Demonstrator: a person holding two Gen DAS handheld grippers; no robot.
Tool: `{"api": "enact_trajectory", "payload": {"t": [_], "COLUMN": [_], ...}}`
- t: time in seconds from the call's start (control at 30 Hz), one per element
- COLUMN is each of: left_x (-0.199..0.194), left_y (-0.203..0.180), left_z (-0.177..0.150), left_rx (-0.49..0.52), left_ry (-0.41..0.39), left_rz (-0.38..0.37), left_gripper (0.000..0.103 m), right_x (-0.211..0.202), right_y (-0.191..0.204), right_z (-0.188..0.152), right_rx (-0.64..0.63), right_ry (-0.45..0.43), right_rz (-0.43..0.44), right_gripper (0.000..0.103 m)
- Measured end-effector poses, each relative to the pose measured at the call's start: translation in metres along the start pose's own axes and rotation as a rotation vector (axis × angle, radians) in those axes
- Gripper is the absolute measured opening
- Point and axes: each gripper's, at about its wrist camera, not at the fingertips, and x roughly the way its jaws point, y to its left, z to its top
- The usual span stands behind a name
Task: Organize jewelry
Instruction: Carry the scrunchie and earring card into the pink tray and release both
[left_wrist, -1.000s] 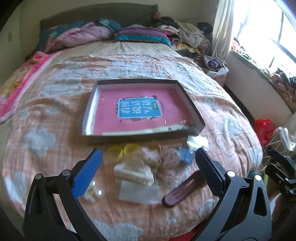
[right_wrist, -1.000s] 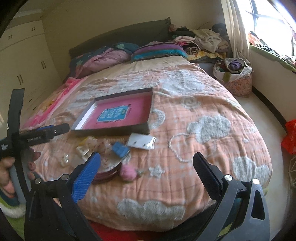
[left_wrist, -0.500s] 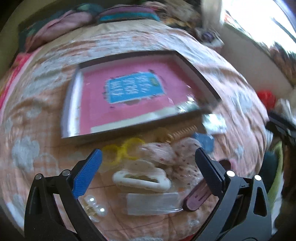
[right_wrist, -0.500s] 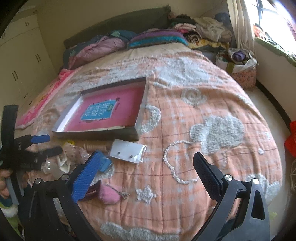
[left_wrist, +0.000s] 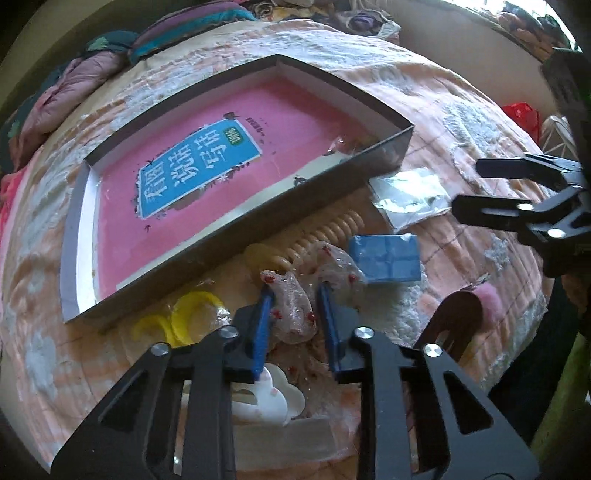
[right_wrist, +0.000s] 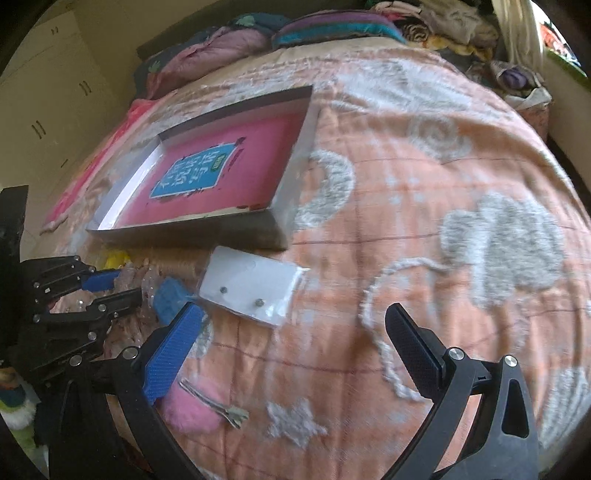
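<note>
A shallow grey box (left_wrist: 229, 236) with a pink base lies on the bed and also shows in the right wrist view (right_wrist: 295, 155). Loose accessories lie in front of it. My left gripper (left_wrist: 295, 295) has narrowed around a clear hair tie with red dots (left_wrist: 291, 302). Nearby lie a blue block (left_wrist: 386, 256), yellow rings (left_wrist: 184, 317), a beige spiral tie (left_wrist: 325, 232), a white claw clip (left_wrist: 269, 398) and a dark brown clip (left_wrist: 454, 317). My right gripper (right_wrist: 291, 336) is open above the blanket, next to an earring card in a clear bag (right_wrist: 255, 291).
A pink pompom with a hairpin (right_wrist: 199, 406) lies by my right gripper's left finger. Pillows and folded bedding (right_wrist: 229, 44) sit at the head of the bed. Clothes pile by the window (right_wrist: 461, 26). White wardrobe doors (right_wrist: 48, 103) stand at left.
My left gripper has moved down and forward into the pile and closed from wide open around the dotted hair tie. My right gripper has moved closer to the earring card and stays open.
</note>
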Motion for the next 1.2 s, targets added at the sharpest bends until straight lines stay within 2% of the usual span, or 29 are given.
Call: {"api": "enact_trajectory", "payload": {"t": [0.07,0.2,0.47,0.5,0.57,0.63,0.67,0.77,0.9,1.1,1.2], "left_x": [-0.005,-0.018,-0.047,-0.05,-0.055,-0.059,-0.06,-0.063,-0.068,-0.076,-0.083], "left_y": [0.001,0.009,0.026,0.028,0.034,0.04,0.043,0.053,0.061,0.072,0.078], "left_z": [0.001,0.006,0.022,0.024,0.026,0.028,0.03,0.034,0.039,0.053,0.06], "left_rx": [0.001,-0.03,-0.093,-0.1,-0.12,-0.136,-0.142,-0.161,-0.176,-0.211,-0.214], "left_ry": [-0.016,-0.059,-0.158,-0.169,-0.185,-0.195,-0.201,-0.215,-0.239,-0.293,-0.331], "left_rz": [-0.001,-0.023,-0.05,-0.046,-0.048,-0.051,-0.047,-0.044,-0.048,-0.077,-0.064], "left_gripper": [0.005,0.003,0.003,0.003,0.003,0.003,0.003,0.003,0.003,0.003,0.003], "right_x": [0.007,0.016,0.034,0.035,0.039,0.038,0.036,0.027,0.006,-0.047,-0.072], "right_y": [0.005,0.014,0.025,0.027,0.031,0.031,0.028,0.02,0.01,-0.001,0.0], "right_z": [0.002,0.004,0.016,0.017,0.018,0.017,0.016,0.012,0.004,0.001,0.006], "right_rx": [-0.013,-0.026,0.03,0.025,0.004,-0.004,0.002,0.019,0.03,0.058,0.055], "right_ry": [0.0,0.006,-0.001,-0.001,-0.003,-0.009,-0.015,-0.024,-0.05,-0.156,-0.219], "right_rz": [0.013,0.021,-0.036,-0.05,-0.101,-0.119,-0.121,-0.105,-0.126,-0.149,-0.16], "right_gripper": [0.099,0.099,0.098,0.096,0.077,0.072,0.065,0.065,0.065,0.065,0.065]}}
